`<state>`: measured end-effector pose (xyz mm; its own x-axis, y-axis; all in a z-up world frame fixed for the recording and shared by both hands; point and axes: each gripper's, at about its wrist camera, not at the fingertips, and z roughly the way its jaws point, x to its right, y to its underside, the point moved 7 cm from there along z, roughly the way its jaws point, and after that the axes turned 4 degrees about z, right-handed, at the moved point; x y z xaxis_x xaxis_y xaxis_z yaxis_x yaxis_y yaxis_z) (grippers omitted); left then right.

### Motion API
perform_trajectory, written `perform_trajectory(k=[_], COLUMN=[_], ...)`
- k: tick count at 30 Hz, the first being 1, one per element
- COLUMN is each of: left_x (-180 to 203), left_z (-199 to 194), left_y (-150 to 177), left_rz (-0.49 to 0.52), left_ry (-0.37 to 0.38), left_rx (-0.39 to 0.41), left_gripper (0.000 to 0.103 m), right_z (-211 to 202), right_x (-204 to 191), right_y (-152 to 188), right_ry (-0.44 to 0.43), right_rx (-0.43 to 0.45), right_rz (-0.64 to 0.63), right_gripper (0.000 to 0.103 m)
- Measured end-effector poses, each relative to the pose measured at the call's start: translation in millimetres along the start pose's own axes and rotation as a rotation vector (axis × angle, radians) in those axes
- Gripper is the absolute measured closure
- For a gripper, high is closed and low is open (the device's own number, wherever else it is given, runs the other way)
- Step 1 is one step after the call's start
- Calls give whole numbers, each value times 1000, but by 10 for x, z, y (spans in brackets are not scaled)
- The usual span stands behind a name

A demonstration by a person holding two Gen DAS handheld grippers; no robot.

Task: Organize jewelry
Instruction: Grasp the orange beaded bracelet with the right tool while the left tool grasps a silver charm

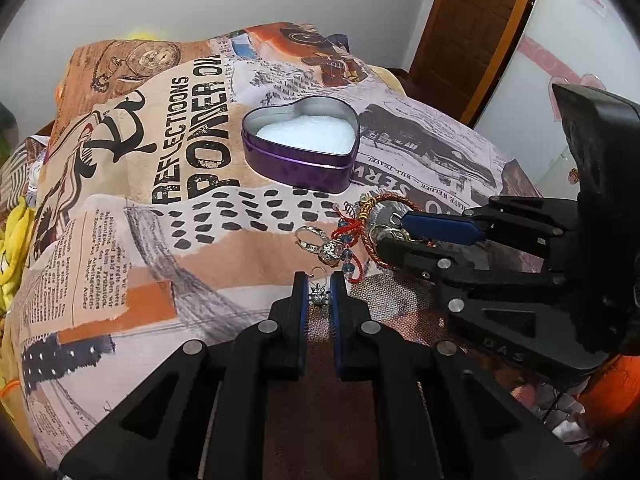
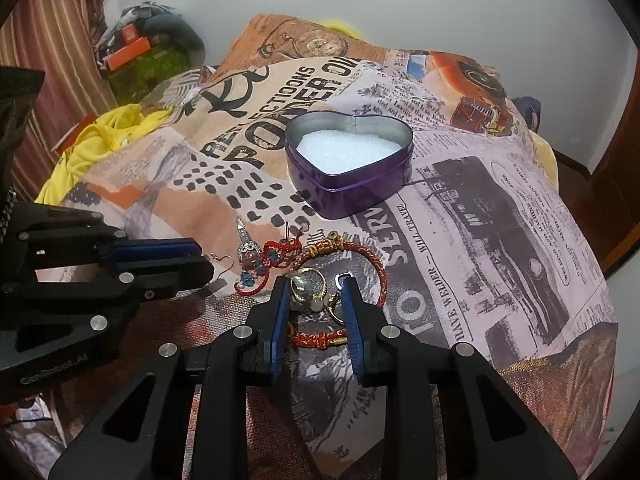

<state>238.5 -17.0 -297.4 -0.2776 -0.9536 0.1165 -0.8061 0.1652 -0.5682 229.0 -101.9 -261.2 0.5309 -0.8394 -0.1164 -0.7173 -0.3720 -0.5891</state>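
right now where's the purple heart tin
The purple heart tin sits open on the printed cloth, upper centre in both wrist views, beyond the jewelry pile and apart from it.

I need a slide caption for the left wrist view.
Left gripper pinches a small spiky silver earring near the open purple heart-shaped tin.
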Motion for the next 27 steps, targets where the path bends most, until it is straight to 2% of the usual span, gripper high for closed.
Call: perform_trajectory(k=[2, 8, 17, 22, 25, 27], left_x=[-17, -43, -42, -51, -48, -48], left_z=[-11, -65, -187, -262, -280, -285], left_y=[4, 9, -11, -24, -18, -11], left_rz=[-6, -12, -4, -10, -12, -11], left_ry=[0, -11, -33, -37, -36, -36], left_rx=[3, 10, 31, 47, 49, 49], left_gripper=[94, 94, 94, 94, 94, 94], right_z=[4, -37, -187, -222, -172, -154], right_x=[10, 16, 37, 90, 153, 168], right_y=[7, -8, -45, -42, -6, 20], right_ry=[11, -6, 9, 3, 2, 5], right_rx=[0, 4, 29, 8, -20, -27], right_rz=[-5, 11, 21, 50, 76, 78], right_gripper=[88, 96, 97, 95, 81, 80])
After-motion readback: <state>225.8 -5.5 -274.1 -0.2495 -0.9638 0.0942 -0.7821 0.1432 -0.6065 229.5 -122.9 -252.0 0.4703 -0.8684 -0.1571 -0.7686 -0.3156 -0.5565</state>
